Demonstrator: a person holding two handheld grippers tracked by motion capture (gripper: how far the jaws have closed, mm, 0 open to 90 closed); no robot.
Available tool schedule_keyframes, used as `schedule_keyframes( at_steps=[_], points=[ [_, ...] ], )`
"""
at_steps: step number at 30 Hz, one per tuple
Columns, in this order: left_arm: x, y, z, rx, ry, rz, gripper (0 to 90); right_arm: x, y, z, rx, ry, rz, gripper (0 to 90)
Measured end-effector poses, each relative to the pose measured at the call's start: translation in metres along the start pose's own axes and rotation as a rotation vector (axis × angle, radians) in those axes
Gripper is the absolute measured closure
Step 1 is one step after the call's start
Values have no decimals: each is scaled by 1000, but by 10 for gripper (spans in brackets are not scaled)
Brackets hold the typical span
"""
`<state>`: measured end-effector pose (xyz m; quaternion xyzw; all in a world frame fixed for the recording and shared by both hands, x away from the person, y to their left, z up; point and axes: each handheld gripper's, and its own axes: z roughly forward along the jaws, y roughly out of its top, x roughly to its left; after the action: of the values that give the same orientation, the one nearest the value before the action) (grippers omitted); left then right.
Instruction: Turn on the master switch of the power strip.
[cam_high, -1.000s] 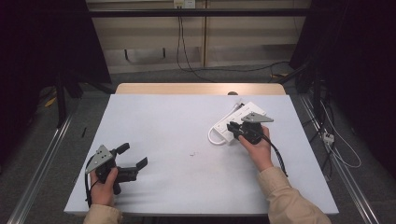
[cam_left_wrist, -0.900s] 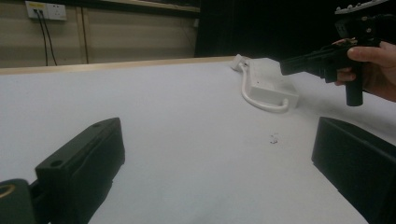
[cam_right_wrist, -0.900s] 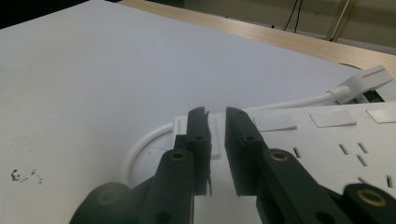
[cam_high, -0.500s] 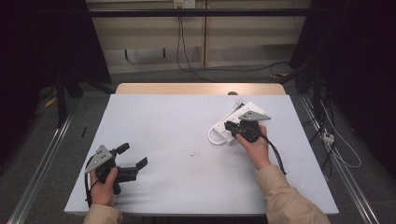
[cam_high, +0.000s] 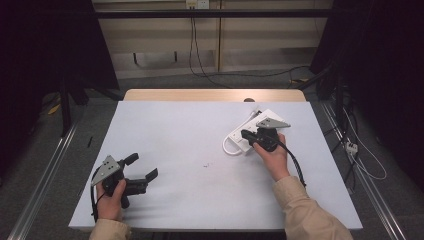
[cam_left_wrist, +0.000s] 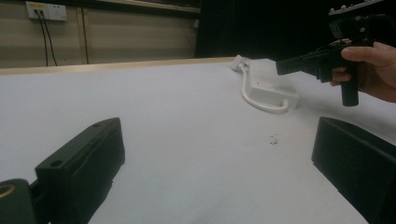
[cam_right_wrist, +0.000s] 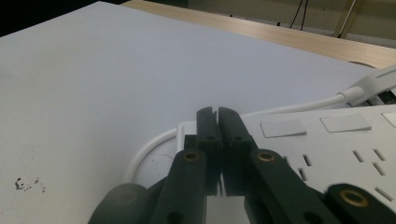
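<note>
On the far right part of the white surface lies a white power strip, set at a slant, its white cord looping out from the near end. The right hand-held gripper hovers over that near end; its jaws have just been closing and now stand pressed together with nothing between them, the tips just above the strip's corner. Well apart, at the near left edge, the left hand-held gripper rests low over the bare surface with its jaws spread wide, holding nothing. A few dark specks lie between the two.
</note>
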<state>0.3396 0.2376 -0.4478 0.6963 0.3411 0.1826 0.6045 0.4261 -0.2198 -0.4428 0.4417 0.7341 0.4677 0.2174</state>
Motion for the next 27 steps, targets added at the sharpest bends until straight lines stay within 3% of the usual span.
schedule_keyframes(
  at_steps=[27],
  points=[
    [0,0,0,1,1,-3,23,1,-4,6,23,8,-26,900]
  ],
)
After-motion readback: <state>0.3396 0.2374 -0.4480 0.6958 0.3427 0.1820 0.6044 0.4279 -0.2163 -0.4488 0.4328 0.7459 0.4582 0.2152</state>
